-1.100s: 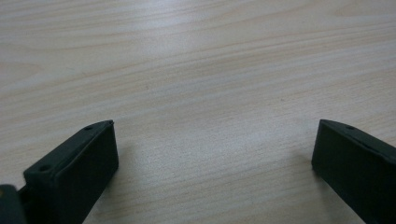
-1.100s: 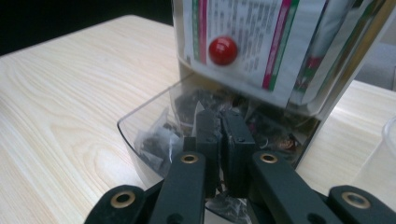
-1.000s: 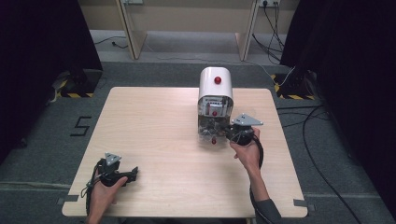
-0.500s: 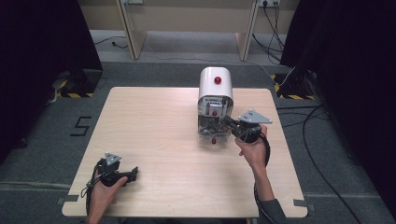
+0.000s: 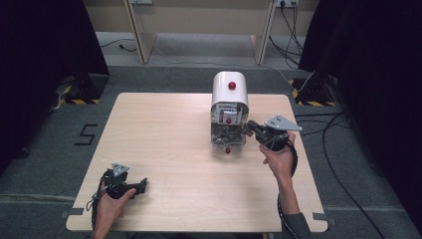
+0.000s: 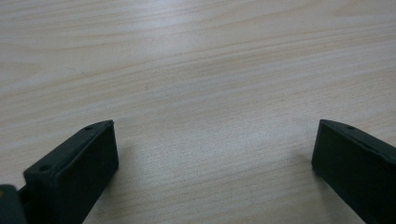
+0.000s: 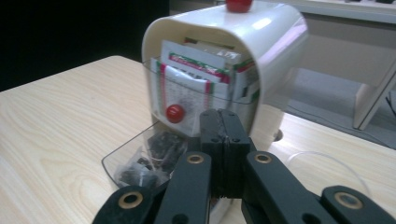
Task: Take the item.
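Desk [image 5: 164,129] of pale wood lies under my wide-open left tongs [image 5: 141,184]; my right tongs [image 7: 223,128], closed empty, face the white dispenser [image 7: 224,60]; grey floor [image 5: 348,169] around.

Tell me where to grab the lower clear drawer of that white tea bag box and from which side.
Grip the small red knob on the front of the open lower drawer of the white box. Come level from the person's side of the table, since the knob sticks out that way and the clear wall looks too thin and slick to pinch well. The right gripper, jaws shut, is closest.
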Demonstrator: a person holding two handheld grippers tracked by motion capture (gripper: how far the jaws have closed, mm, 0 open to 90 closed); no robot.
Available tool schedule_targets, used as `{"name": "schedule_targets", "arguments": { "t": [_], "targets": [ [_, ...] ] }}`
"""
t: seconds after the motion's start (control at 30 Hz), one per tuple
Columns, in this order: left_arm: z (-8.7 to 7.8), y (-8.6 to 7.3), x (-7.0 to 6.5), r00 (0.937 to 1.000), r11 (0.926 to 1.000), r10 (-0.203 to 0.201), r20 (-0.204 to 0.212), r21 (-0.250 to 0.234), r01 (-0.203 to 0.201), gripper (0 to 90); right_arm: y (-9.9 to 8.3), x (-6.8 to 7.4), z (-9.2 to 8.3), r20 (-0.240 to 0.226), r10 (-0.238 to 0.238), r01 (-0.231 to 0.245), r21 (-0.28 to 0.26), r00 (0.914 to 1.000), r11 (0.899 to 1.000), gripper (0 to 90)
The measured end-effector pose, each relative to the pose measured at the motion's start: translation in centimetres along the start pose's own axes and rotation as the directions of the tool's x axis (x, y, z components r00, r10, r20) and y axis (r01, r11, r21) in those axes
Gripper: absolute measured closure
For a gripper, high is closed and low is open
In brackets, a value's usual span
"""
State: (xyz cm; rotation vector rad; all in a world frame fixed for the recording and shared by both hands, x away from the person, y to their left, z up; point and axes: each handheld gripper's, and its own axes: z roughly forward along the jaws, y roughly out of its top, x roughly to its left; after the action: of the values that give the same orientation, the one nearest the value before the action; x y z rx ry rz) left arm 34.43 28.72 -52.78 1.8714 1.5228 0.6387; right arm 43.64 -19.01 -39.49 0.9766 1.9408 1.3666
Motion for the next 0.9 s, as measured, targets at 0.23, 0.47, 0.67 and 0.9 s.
{"name": "schedule_targets", "arguments": {
  "t": [0.23, 0.47, 0.67, 0.9],
  "targets": [
    [0.0, 0.0, 0.0, 1.0, 1.0, 0.0, 0.0, 0.0, 0.0, 0.0, 0.2, -1.4, -1.0, 0.043, 0.002, -0.002, -0.005, 0.9991, 1.0, 90.0],
    [0.0, 0.0, 0.0, 1.0, 1.0, 0.0, 0.0, 0.0, 0.0, 0.0, 0.4, -2.9, -1.4, 0.081, 0.008, -0.008, 0.002, 0.9966, 1.0, 90.0],
    [0.0, 0.0, 0.0, 1.0, 1.0, 0.0, 0.0, 0.0, 0.0, 0.0, 0.6, -3.9, -1.5, 0.103, 0.014, -0.015, 0.007, 0.9945, 1.0, 90.0],
    [0.0, 0.0, 0.0, 1.0, 1.0, 0.0, 0.0, 0.0, 0.0, 0.0, 1.0, -4.7, -1.1, 0.12, 0.02, -0.022, 0.015, 0.9925, 1.0, 90.0]
  ]
}}
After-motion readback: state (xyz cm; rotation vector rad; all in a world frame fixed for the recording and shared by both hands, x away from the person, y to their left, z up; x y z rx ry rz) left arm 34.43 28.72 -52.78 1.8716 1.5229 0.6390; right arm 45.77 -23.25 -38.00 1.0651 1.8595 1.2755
